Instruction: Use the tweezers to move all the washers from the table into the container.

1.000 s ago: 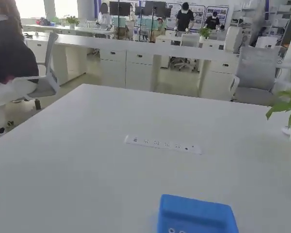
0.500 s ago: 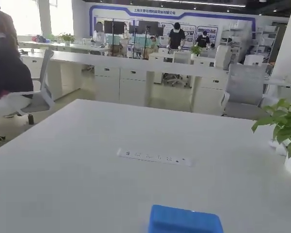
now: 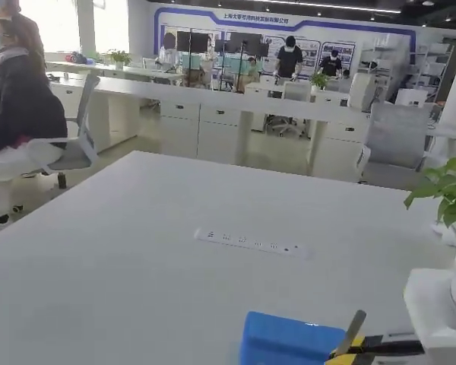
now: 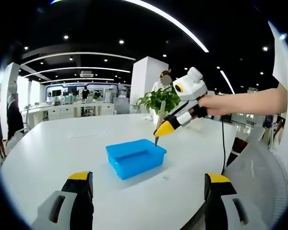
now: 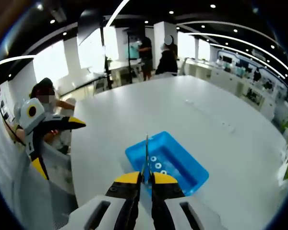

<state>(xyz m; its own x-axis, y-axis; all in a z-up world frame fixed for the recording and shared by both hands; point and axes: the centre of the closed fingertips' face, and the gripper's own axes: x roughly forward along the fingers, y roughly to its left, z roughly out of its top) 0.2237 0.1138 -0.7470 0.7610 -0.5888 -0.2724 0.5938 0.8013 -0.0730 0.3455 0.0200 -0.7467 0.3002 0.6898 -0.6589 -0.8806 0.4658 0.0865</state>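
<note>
The right gripper (image 5: 145,178) pinches the tweezers (image 5: 146,151) over the blue container (image 5: 176,158) holding three washers (image 5: 158,166), while the left gripper (image 4: 148,184) gapes empty and one washer (image 4: 165,177) lies on the table (image 4: 62,148) beside the container.

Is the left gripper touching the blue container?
Apart. In the left gripper view the left gripper is open, and bare table shows between its jaws and the container.
</note>
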